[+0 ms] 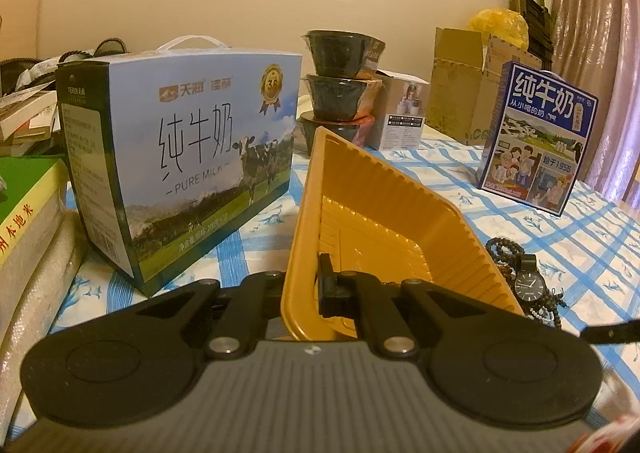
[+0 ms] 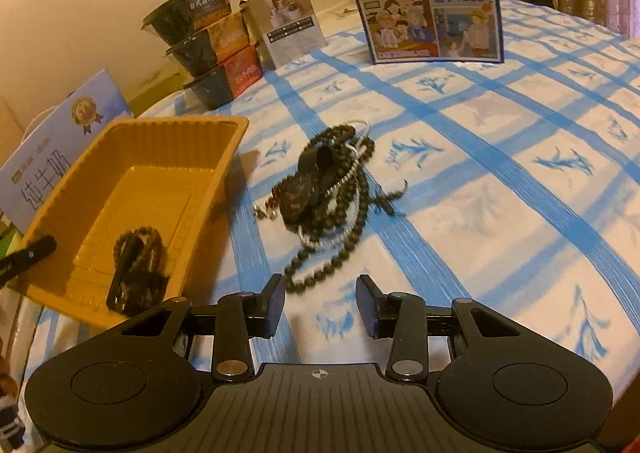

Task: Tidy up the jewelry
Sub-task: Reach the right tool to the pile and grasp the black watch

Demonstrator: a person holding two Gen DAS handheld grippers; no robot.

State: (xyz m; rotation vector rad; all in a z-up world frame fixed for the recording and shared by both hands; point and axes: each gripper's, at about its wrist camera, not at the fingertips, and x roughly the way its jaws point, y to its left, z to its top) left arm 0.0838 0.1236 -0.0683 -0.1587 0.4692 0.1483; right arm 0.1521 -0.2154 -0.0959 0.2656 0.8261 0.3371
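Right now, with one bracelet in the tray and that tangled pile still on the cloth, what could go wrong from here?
1. The pile tangles bead strands, a silver chain and a watch; the open right gripper may lift several pieces at once and drop some.
2. The left gripper is shut on the near wall of the yellow tray; a bump could tip it and spill the bracelet.
3. Trailing beads could snag the checked cloth.
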